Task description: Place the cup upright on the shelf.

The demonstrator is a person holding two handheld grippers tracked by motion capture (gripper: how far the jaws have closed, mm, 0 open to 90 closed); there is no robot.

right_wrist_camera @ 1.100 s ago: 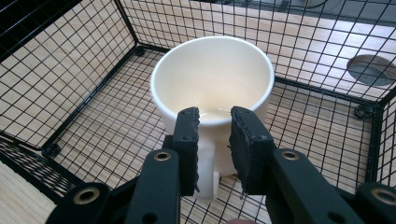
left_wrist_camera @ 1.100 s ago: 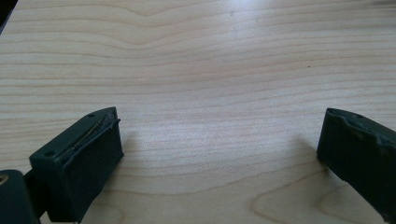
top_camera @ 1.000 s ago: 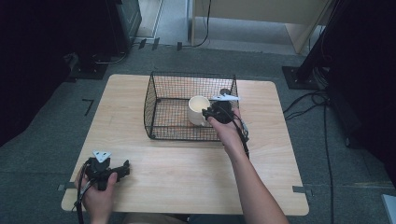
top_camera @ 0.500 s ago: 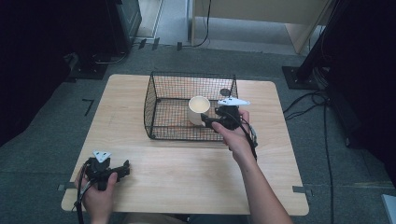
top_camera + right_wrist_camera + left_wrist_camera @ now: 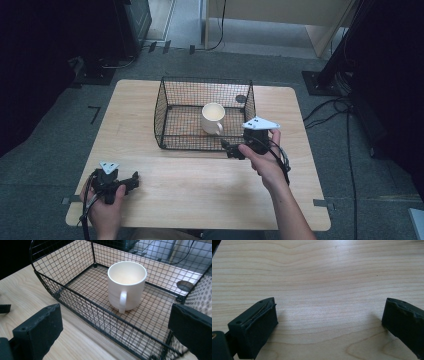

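Standing just outside the near wall of the wire basket, the right gripper has nothing between its jaws; they have just been opening and now sit fully spread, with bare air between the two black pads in the right gripper view. The hand behind it holds it close to the basket's near right corner. The left gripper lies well apart from the basket, near the front left edge of the table, jaws released and resting over bare wood.

The mug stands upright inside the basket, on its mesh floor, toward the right half and clear of every wall. From the right gripper it lies straight ahead and slightly lower, beyond the near wall, which stands between the jaws and the mug. The right hand is by far the nearer of the two.

The mug's long axis is vertical, mouth up. Its handle faces the near wall, that is, toward the right gripper. Any renewed approach must come over the top rim of the basket, not through the mesh.

The mug is plain cream-white, cylindrical, smooth-glazed and empty, with a single loop handle. The basket is black wire, open-topped, with rounded corners on the left side. A small dark round spot lies on the table beyond the basket's far right corner.
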